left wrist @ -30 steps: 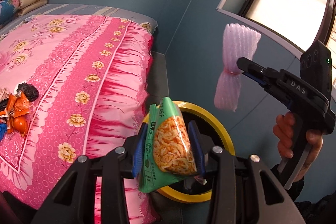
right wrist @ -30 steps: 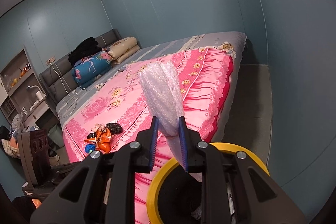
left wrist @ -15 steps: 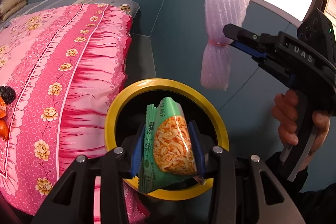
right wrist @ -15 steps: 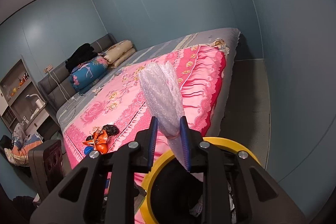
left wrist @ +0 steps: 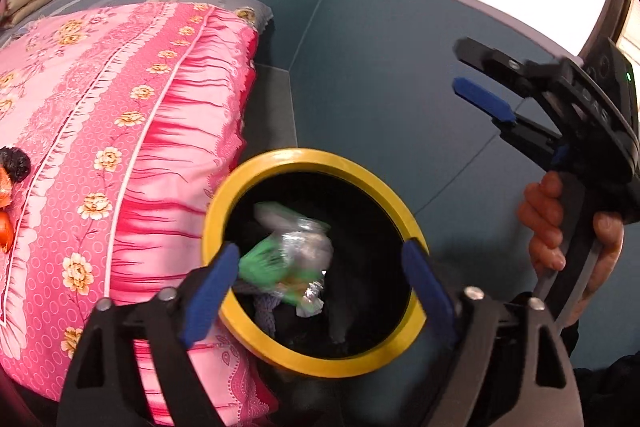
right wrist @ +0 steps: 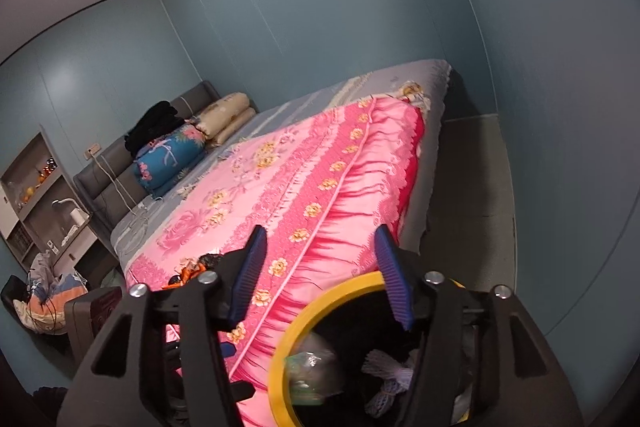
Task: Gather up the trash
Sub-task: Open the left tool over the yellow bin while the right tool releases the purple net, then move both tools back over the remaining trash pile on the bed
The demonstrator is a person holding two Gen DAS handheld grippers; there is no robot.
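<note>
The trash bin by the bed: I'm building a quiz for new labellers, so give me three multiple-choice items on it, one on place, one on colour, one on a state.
1. Where is the green snack bag?
A. on the bed
B. inside the trash bin
C. on the floor

2. What colour is the bin's rim?
A. yellow
B. red
C. white

3. How does the left gripper stand?
A. clamped on the bag
B. pads apart, nothing pressed
C. out of view

Answers: 1 B, the bag shows blurred within the rim; 2 A, the ring is yellow in both views; 3 B, the jaws are opening wide, the bag loose below.
</note>
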